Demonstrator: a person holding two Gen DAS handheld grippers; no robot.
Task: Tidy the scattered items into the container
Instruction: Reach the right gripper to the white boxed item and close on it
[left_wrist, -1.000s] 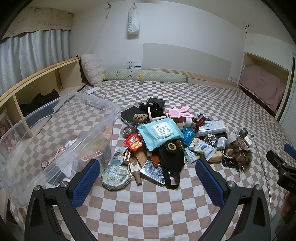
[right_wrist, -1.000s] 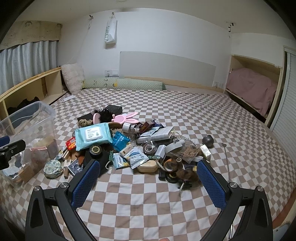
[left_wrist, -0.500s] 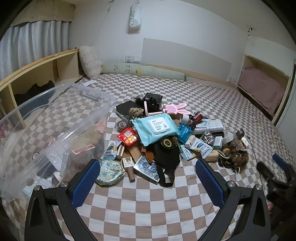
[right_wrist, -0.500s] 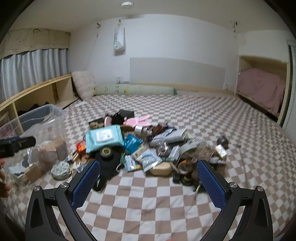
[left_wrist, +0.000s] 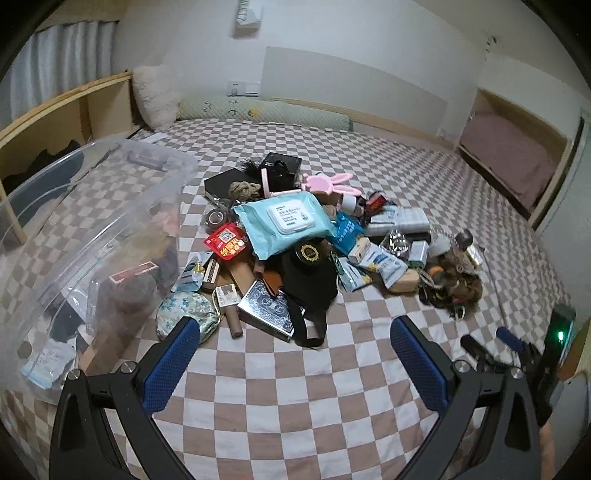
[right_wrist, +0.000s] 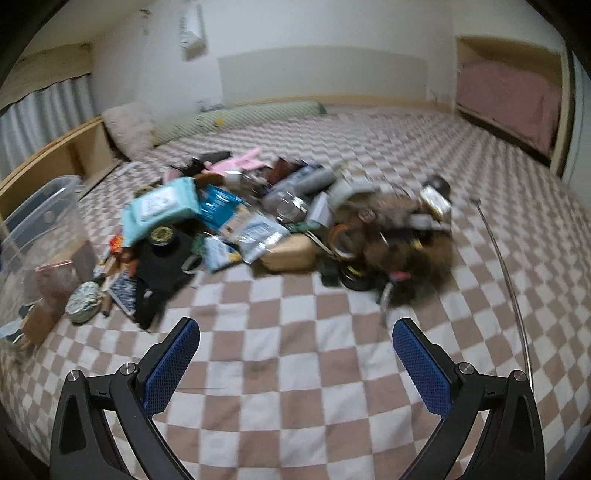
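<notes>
Two hand-held grippers face the heap, and neither holds anything: the left hand-held gripper (left_wrist: 294, 354) has its blue pads spread wide over bare checked bedding, and the right hand-held gripper (right_wrist: 295, 356) is spread the same way. The scattered items (left_wrist: 317, 243) lie in one pile on the bed (left_wrist: 295, 413), straight ahead of both grippers, with a strip of bare cover between pads and pile.

Nearest the left gripper are the floral pouch (left_wrist: 186, 310), just ahead of its left pad, and the patterned card box (left_wrist: 267, 309), which lies flat with its long axis slanting away to the left. The teal wipes pack (left_wrist: 286, 221) sits on top, further back. The right wrist view is blurred – its closest things seem to be the brown furry clump (right_wrist: 413, 243) and the tan case (right_wrist: 291, 253).

The clear container (left_wrist: 88, 236) stands on the left, just beside the pouch, so the left arm is the nearer one to it. It already holds a few things – a red-edged packet, dark fabric, paper – though its far half looks mostly unfilled.
</notes>
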